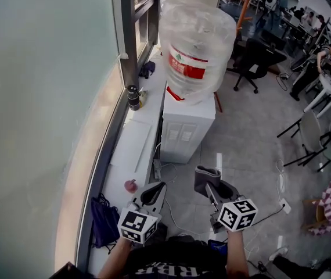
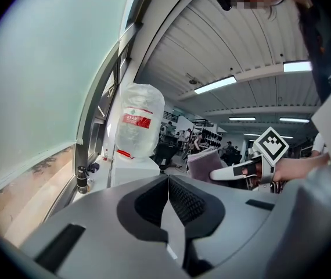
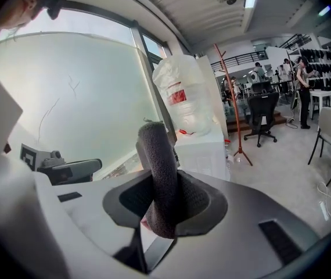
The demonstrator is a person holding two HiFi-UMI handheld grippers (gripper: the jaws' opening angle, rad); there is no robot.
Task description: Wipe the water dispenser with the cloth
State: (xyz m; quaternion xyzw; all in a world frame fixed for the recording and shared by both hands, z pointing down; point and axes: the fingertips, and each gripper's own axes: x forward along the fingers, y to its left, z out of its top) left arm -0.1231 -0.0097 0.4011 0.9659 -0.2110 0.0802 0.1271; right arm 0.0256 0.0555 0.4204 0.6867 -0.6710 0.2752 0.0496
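The right gripper [image 3: 163,205] pinches a folded grey cloth [image 3: 157,156] near its lower end. The cloth looks soft, light and floppy. The left gripper [image 2: 168,195] is closed and empty. The white boxy water dispenser [image 1: 187,129] stands far ahead, well apart.

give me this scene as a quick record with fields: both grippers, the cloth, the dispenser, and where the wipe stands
left gripper: jaws together, nothing between them
right gripper: shut on the cloth
cloth: dark grey, folded, standing up between the right jaws
water dispenser: white cabinet beside the window sill, ahead of both grippers and apart from them
water bottle: large, clear, red label, on top of the dispenser
wiping: not yet begun, cloth not touching the dispenser
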